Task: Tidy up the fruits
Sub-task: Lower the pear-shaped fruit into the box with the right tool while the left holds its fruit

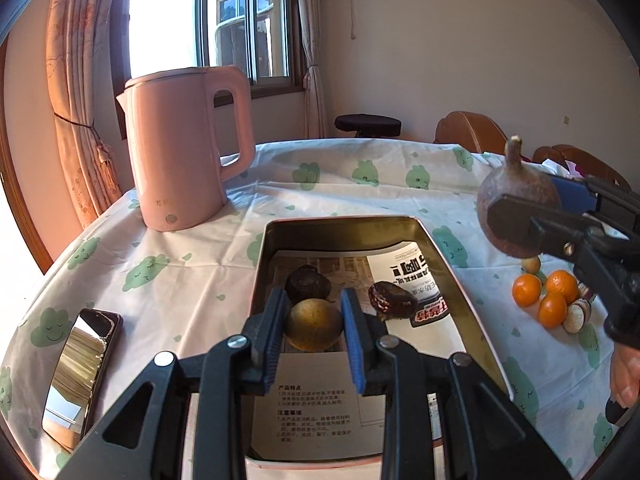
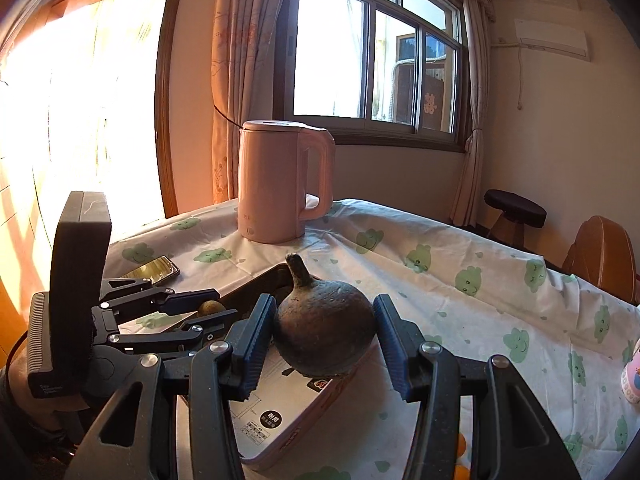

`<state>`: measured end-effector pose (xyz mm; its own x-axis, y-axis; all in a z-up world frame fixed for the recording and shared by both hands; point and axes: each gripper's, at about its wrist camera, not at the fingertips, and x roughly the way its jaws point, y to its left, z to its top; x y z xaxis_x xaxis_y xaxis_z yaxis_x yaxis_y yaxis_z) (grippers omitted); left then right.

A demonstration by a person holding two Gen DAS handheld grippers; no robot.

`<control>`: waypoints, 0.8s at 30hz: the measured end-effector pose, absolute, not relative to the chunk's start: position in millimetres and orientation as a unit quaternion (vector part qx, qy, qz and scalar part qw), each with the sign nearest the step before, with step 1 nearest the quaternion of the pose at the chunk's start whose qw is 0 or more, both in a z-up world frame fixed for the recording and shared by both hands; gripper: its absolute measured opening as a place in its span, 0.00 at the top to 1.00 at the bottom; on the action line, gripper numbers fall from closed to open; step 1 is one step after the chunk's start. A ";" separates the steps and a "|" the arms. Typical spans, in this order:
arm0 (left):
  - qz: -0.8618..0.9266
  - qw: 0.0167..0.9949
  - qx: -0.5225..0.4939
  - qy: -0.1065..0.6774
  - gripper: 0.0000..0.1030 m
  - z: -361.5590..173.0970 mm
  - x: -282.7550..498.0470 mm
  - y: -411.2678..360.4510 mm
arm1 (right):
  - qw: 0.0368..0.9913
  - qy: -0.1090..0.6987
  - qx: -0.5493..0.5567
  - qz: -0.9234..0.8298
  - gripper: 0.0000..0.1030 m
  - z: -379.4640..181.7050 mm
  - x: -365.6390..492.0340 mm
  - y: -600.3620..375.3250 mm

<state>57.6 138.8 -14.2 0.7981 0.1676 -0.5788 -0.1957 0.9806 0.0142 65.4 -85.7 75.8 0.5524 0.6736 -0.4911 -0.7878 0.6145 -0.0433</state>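
Observation:
My left gripper is shut on a round yellow-brown fruit and holds it over the open metal tin. Two dark fruits lie in the tin on printed leaflets. My right gripper is shut on a brown, pear-shaped fruit with a stem, which hangs above the tin's right side. In the left wrist view, that brown fruit and the right gripper show at the right. Three tangerines lie on the tablecloth to the right of the tin.
A pink kettle stands behind the tin at the left. A phone lies near the table's left edge. Small pale nuts or shells sit beside the tangerines. Wooden chairs and a dark stool stand beyond the table.

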 end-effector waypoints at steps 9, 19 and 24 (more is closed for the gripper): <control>0.098 0.943 -0.024 0.317 0.71 -23.3 61.4 144.7 | 0.858 0.256 -0.140 0.423 0.49 42.5 71.9 -65.4; 0.094 0.940 -0.024 0.326 0.71 -28.2 63.7 145.8 | 0.852 0.271 -0.142 0.424 0.49 27.5 72.5 -56.9; 0.093 0.939 -0.019 0.331 0.71 -29.6 65.2 144.5 | 0.851 0.275 -0.141 0.425 0.49 22.8 73.2 -54.6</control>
